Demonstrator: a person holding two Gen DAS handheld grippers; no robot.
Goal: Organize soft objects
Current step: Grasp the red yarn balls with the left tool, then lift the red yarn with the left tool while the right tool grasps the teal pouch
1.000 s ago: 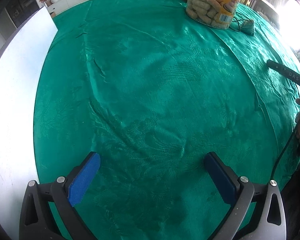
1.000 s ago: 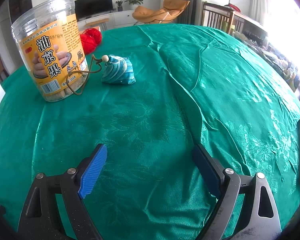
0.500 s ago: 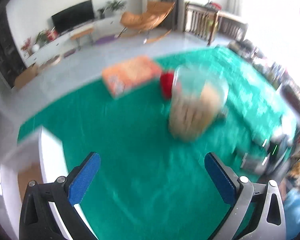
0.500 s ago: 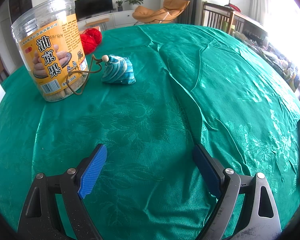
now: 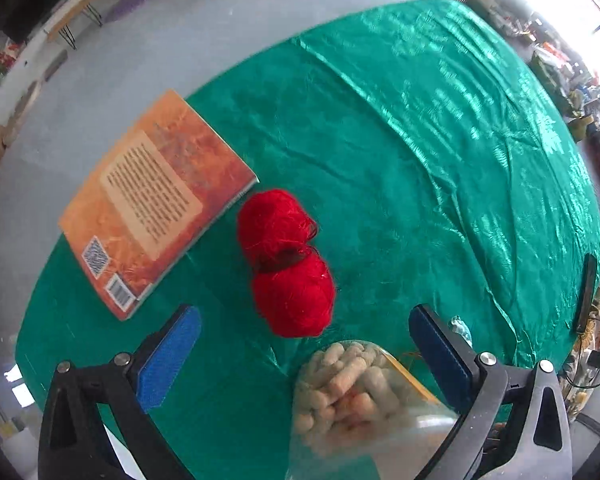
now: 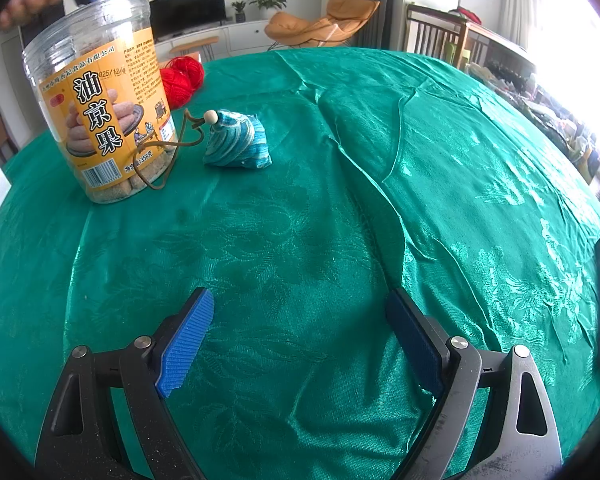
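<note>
A red yarn skein (image 5: 286,262) lies on the green tablecloth (image 5: 440,152), just ahead of my open, empty left gripper (image 5: 304,340), which hovers high above the clear snack jar (image 5: 356,392). In the right wrist view the yarn (image 6: 182,80) sits behind the jar (image 6: 104,120). A blue striped fabric pouch (image 6: 236,146) with a bead and brown cord lies right of the jar. My right gripper (image 6: 300,336) is open and empty, low over the cloth, well short of the pouch.
An orange book (image 5: 152,200) lies left of the yarn, overhanging the table's far edge. The cloth has ridged folds (image 6: 364,168) to the right of the pouch. A dark flat object (image 5: 588,292) lies at the table's right edge.
My left gripper has risen and swung forward from the near cloth to above the jar, looking down on yarn and book. My right gripper has not moved.
</note>
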